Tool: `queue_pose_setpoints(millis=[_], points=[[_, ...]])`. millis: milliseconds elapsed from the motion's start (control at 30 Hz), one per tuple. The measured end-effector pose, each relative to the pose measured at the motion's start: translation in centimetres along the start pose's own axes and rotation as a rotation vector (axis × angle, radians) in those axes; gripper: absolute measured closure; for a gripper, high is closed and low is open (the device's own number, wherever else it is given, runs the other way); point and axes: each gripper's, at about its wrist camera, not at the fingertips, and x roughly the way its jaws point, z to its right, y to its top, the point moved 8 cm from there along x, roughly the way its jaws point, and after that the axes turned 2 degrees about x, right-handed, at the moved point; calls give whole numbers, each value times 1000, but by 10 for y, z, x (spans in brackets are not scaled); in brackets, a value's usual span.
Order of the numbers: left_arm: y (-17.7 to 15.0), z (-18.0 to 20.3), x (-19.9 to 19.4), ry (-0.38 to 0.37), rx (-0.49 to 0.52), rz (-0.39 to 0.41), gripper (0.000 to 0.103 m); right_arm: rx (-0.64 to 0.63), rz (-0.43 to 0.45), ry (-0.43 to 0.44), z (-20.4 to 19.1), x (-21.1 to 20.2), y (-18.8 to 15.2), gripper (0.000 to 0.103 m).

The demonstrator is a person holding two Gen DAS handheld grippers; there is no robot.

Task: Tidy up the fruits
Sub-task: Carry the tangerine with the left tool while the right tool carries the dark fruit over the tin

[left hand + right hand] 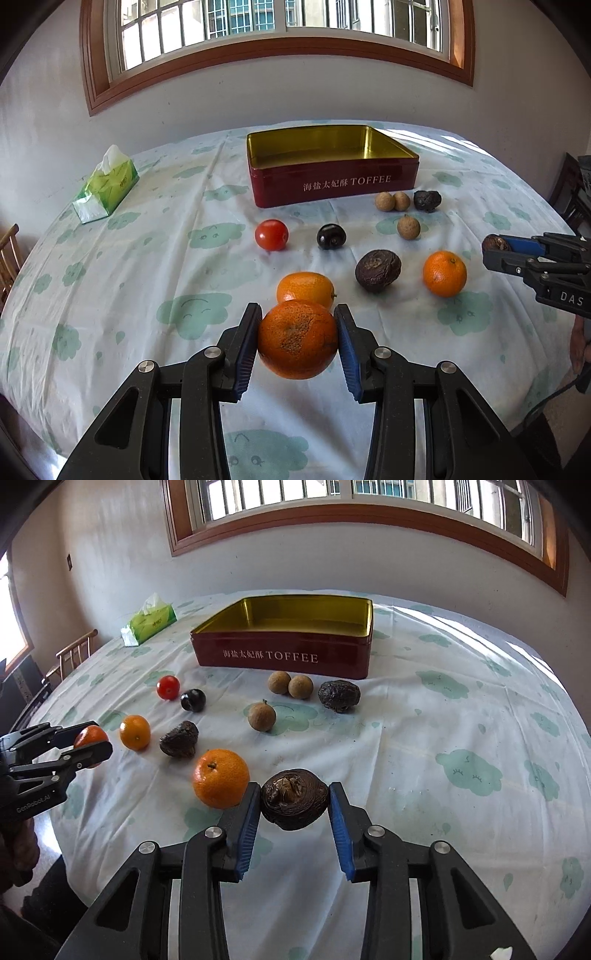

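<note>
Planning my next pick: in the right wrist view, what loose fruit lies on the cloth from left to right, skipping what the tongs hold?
Small orange → tomato → dark plum → big orange → lone longan → wrinkled dark fruit by the tin.

oranges: three, one (297,339) held up, two more (305,290) (444,273) on the cloth
dark wrinkly fruits: three (294,804) (179,739) (339,695)
small tan round fruits: three (279,682) (300,686) (262,716)
red tomato (271,235): one
black round fruit (331,236): one
tin box (332,181): one
tissue pack (107,184): one
</note>
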Motion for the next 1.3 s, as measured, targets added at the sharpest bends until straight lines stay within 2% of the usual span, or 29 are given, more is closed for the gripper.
queue_pose_setpoints(millis=[167, 400, 733, 1300], points=[[24, -7, -19, -2, -62, 57, 62, -10, 113, 21, -29, -39, 20, 69], [43, -12, -34, 21, -90, 104, 62, -20, 172, 64, -56, -58, 39, 69], [58, -18, -41, 62, -104, 142, 62, -19, 180, 75, -63, -59, 46, 69], [75, -19, -38, 77, -104, 165, 62, -22, 172, 78, -62, -48, 55, 69]])
